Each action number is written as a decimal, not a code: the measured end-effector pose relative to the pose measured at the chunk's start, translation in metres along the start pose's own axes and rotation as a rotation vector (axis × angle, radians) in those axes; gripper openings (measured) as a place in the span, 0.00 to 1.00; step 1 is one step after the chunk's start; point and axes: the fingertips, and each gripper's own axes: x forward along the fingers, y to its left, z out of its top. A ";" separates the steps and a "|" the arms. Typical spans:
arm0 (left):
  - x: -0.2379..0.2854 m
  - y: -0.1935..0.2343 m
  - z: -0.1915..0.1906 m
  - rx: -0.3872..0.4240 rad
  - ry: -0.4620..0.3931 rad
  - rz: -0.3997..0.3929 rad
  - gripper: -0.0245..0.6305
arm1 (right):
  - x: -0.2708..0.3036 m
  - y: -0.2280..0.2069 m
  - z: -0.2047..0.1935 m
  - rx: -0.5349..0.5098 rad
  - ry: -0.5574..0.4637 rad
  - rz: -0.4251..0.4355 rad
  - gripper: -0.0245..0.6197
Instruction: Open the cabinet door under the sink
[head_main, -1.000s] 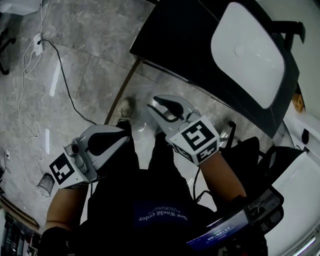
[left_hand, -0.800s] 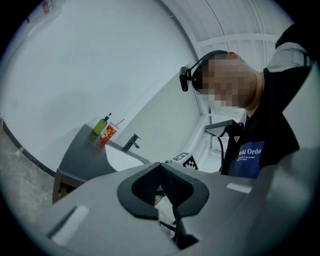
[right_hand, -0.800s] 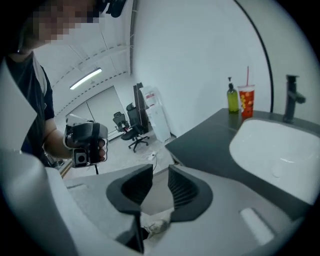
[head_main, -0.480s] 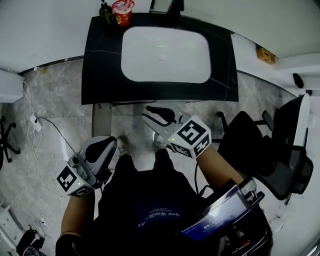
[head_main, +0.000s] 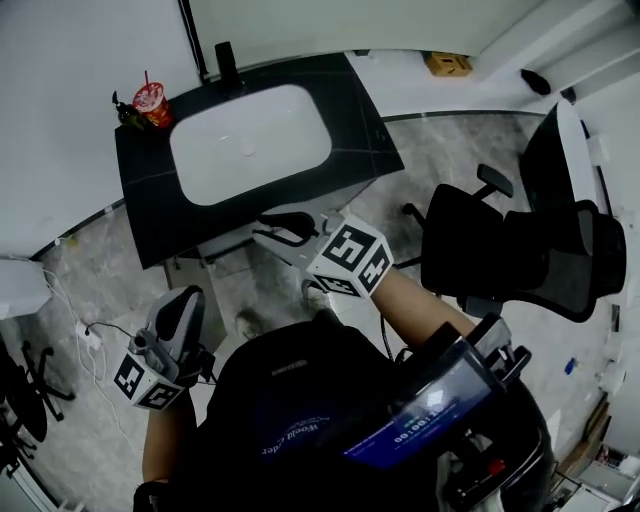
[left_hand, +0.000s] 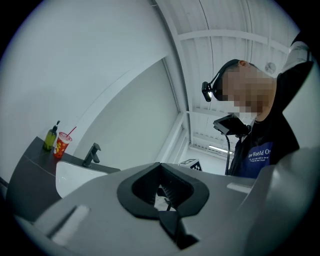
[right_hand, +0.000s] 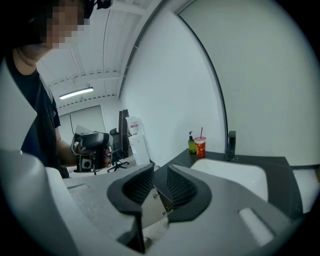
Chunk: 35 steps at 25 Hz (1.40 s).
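1. Black bench (head_main: 150, 225) sits against the white wall. It carries a white sink basin (head_main: 250, 145), with a dark faucet (head_main: 227, 62) at the back edge.
2. Red cup with straw (head_main: 152, 102) stands on the bench's far left corner. A green pump bottle (right_hand: 192, 144) stands just beside it.
3. Cabinet door (head_main: 190, 278): a tan panel sticks out from under the bench's front edge, below the left part of the sink. The right gripper view shows hinges on a tan panel under the bench. It looks swung out, but I can't confirm the angle.
4. Right tool (head_main: 268, 232): jaws narrowly apart with nothing between the pads. It hangs just in front of the bench's front edge, roughly under the sink's right half. It touches neither the bench nor the door.
5. Left tool (head_main: 188, 297): jaws closed tip to tip, empty. It is over the floor in front of the door panel, with no contact visible.
6. Black office chair (head_main: 480, 250) stands to the right, well apart from the bench.
7. A lit screen (head_main: 420, 420) is mounted at the person's chest.
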 end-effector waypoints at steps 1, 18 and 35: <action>0.001 -0.002 0.004 0.008 -0.003 -0.002 0.04 | -0.005 -0.001 0.005 -0.005 -0.010 -0.008 0.16; -0.005 -0.034 0.082 0.189 -0.067 0.054 0.04 | -0.089 -0.004 0.100 -0.071 -0.249 -0.077 0.04; 0.109 -0.056 0.063 0.194 -0.075 0.132 0.04 | -0.162 -0.101 0.111 -0.108 -0.276 -0.001 0.04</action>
